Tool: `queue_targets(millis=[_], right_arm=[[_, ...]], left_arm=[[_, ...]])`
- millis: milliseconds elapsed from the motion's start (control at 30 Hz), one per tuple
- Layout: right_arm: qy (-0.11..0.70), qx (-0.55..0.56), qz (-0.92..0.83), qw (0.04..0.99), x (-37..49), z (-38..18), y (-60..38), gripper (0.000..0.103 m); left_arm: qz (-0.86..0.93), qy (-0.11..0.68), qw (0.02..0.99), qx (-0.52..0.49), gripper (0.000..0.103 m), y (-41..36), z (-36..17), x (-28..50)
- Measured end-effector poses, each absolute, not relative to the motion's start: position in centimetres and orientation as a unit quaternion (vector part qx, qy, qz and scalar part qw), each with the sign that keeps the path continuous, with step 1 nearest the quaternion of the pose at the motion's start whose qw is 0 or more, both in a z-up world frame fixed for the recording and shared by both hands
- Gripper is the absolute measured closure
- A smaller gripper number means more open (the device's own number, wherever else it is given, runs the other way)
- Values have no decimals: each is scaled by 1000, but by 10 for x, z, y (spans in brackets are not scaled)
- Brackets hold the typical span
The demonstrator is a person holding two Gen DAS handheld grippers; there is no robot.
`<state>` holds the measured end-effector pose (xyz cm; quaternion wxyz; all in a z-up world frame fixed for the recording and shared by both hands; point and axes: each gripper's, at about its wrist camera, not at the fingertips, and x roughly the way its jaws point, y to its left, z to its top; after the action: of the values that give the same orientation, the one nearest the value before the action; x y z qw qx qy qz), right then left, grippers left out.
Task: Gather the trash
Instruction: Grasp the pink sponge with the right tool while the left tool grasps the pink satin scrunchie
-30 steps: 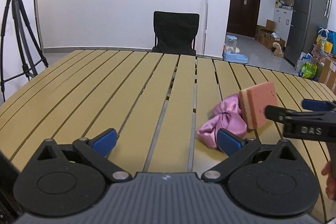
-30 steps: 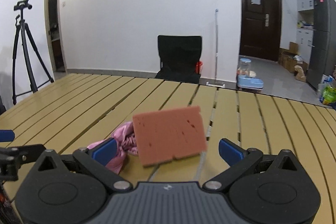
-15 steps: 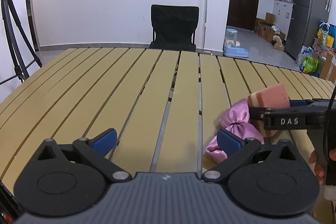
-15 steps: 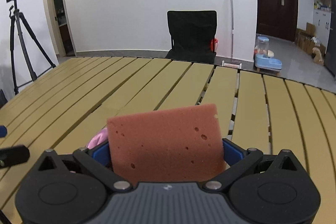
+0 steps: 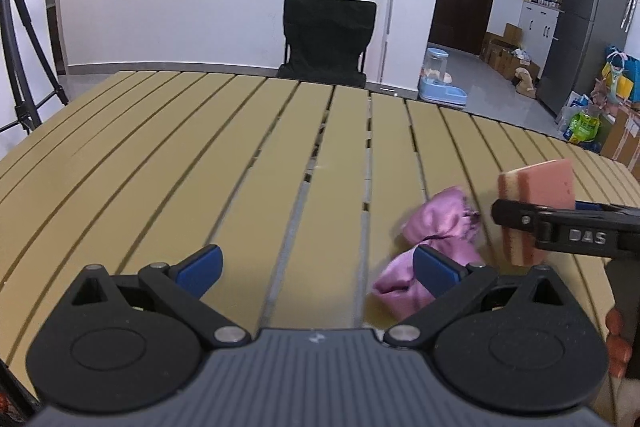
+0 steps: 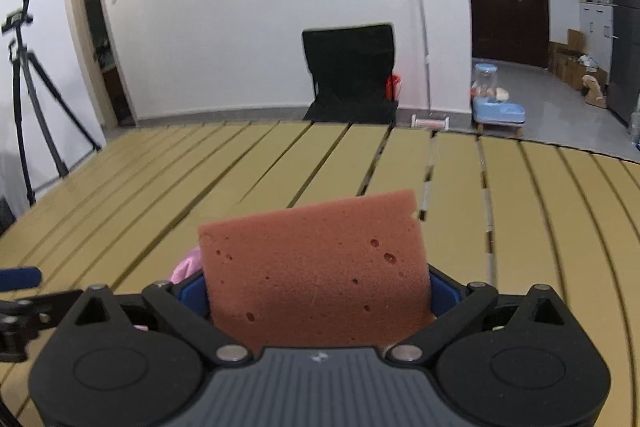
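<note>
Table (image 5: 168, 163): a slatted tan top filling the middle and lower half of both views; no bin or bag for the trash shows on it.
Left gripper (image 5: 316, 261): bottom centre of the left wrist view, jaws spread wide with nothing between them, hovering above the slats. It has swung a little toward the right since a second ago, so the pink cloth now lies just behind its right finger.
Right gripper (image 6: 318, 287): bottom centre of its own view, clenched on the sponge. A second ago its blue pads stood wide with the sponge loose between them; now both pads press the sponge's side edges.
Sponge (image 6: 316, 267): salmon face upright in the lower middle of the right wrist view; in the left wrist view it sits at right of centre, pink over a yellow layer, its lower edge looking clear of the table, though I cannot be sure.
Pink cloth (image 5: 436, 227): crumpled on the table at lower right of the left view, just beside the sponge; only a sliver peeks out left of the sponge in the right view.
Meaning for the task: the first item looks secured; I judge the cloth is next, likely for the free left gripper.
</note>
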<state>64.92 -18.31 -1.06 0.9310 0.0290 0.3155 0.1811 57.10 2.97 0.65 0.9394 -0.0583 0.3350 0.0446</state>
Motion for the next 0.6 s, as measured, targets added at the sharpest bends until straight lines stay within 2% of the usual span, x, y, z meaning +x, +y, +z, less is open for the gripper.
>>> queue_targets(millis=[300, 600], right_arm=[[285, 36, 127, 949, 614, 8, -234, 2], [288, 21, 103, 952, 591, 1, -267, 2]], left_arm=[[17, 339, 939, -52, 0, -11, 12, 591], [22, 354, 935, -5, 3, -51, -12, 611]])
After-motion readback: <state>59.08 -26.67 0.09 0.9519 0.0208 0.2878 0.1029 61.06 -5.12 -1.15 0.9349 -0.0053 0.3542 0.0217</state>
